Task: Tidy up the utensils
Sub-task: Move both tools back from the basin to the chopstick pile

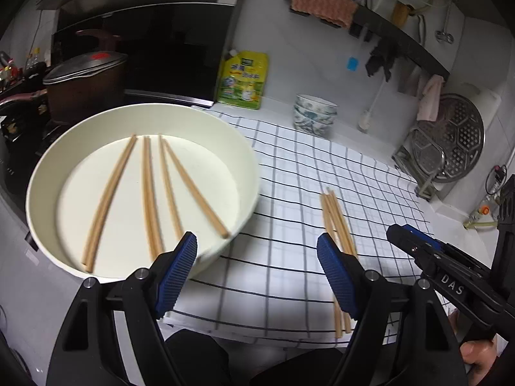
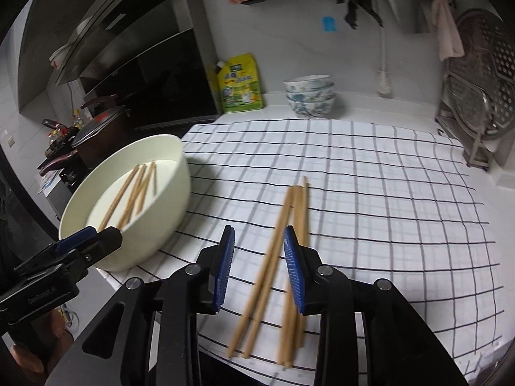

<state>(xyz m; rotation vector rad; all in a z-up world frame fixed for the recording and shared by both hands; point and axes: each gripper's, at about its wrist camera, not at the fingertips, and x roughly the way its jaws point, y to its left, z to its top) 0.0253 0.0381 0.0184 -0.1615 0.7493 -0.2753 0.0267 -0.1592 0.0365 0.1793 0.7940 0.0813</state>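
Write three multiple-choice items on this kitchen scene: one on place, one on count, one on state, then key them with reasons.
1. Where do the loose chopsticks outside the bowl lie?
A. on the checked cloth
B. on the stove
C. inside the patterned bowls

2. How many chopsticks lie in the white bowl?
A. two
B. four
C. seven

3. How do the right tongs stand?
A. shut on a chopstick
B. open, holding nothing
C. shut on the bowl rim

Key: 1 A, they rest on the checked cloth right of the bowl. 2 B, the left wrist view shows four sticks on its floor. 3 B, the blue pads stand apart over the loose sticks, gripping none.
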